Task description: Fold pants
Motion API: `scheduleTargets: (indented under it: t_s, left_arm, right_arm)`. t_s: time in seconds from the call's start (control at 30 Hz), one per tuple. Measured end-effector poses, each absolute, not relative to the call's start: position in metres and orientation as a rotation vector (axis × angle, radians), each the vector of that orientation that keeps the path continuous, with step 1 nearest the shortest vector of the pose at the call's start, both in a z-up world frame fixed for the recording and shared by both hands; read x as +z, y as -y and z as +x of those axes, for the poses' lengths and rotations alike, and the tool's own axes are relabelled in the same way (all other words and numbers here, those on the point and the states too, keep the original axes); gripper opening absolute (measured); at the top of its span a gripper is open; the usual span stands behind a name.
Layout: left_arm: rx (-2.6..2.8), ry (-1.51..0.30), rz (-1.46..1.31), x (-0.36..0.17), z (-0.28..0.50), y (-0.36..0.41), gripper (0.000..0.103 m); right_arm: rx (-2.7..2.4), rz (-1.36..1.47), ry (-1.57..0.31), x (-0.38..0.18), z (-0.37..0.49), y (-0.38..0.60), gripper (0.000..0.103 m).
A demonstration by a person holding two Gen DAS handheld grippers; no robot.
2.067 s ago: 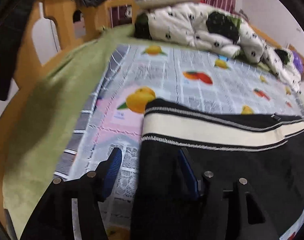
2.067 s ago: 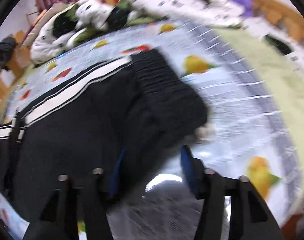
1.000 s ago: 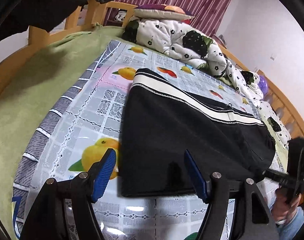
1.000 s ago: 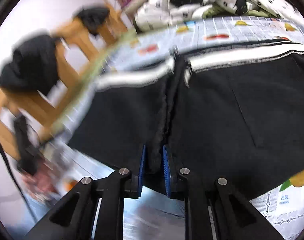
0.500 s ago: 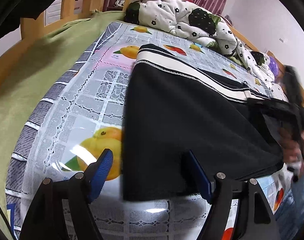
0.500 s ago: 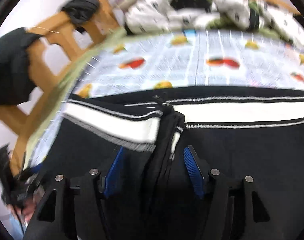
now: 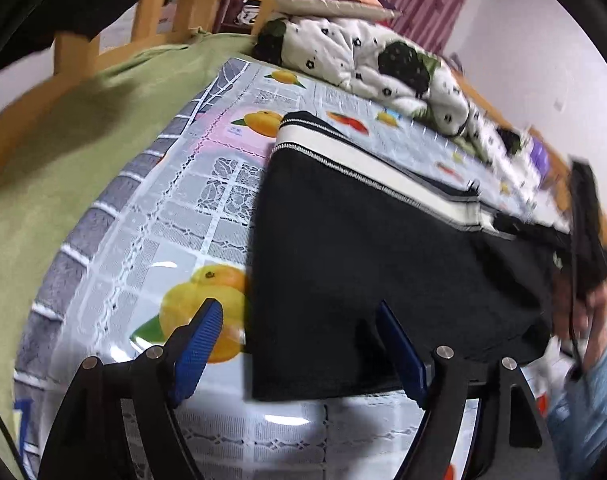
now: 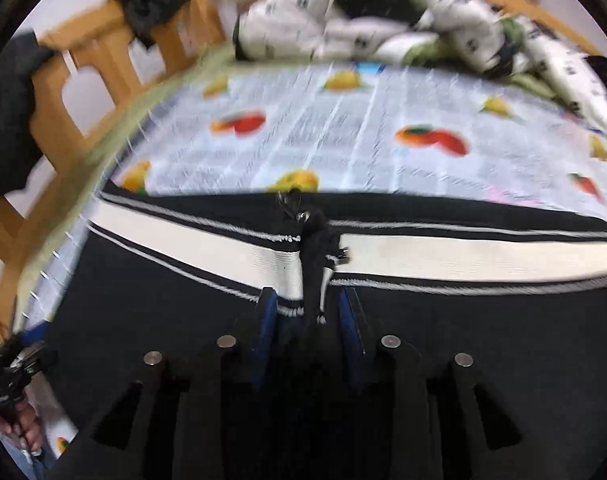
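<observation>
Left gripper [image 7: 299, 332] wide open over the black pants [image 7: 383, 248] edge at 6 o'clock; right gripper [image 8: 308, 312] half open astride the pants' fold, holding nothing.

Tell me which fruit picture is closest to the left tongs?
The big orange printed on the cloth, right by the left tongs. The other fruit pictures sit farther up the bed.
</observation>
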State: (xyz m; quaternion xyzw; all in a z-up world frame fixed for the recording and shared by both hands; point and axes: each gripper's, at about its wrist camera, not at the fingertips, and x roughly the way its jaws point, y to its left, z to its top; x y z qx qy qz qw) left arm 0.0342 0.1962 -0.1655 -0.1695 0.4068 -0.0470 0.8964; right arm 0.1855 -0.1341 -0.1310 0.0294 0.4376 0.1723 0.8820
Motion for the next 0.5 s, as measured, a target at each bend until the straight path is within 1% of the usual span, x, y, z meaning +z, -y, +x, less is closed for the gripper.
scheduleTargets:
  t_s: [0.03, 0.1, 0.2, 0.3, 0.37, 0.5]
  left_arm:
    - [-0.096, -0.856, -0.382, -0.168, 0.033, -0.200, 0.077]
    - [-0.114, -0.880, -0.439, -0.176, 0.030, -0.204, 0.076]
    - [-0.162, -0.863, -0.499, -0.177, 0.019, -0.204, 0.076]
    - [-0.178, -0.867, -0.537, -0.180, 0.017, -0.197, 0.075]
    - [-0.163, -0.877, -0.539, -0.181, 0.022, -0.193, 0.075]
    - [-0.165, -0.872, -0.644, -0.186, 0.032, -0.199, 0.075]
  right_arm:
    - [0.382, 0.083, -0.891, -0.123, 0.170, 0.140, 0.047]
    - [0.424, 0.075, -0.866, -0.116, 0.140, 0.148, 0.049]
    - [0.445, 0.017, -0.860, -0.124, 0.105, 0.147, 0.056]
    - [0.445, -0.048, -0.896, -0.153, 0.087, 0.138, 0.056]
    - [0.433, -0.041, -0.899, -0.171, 0.084, 0.136, 0.059]
    - [0.417, -0.029, -0.855, -0.159, 0.075, 0.140, 0.059]
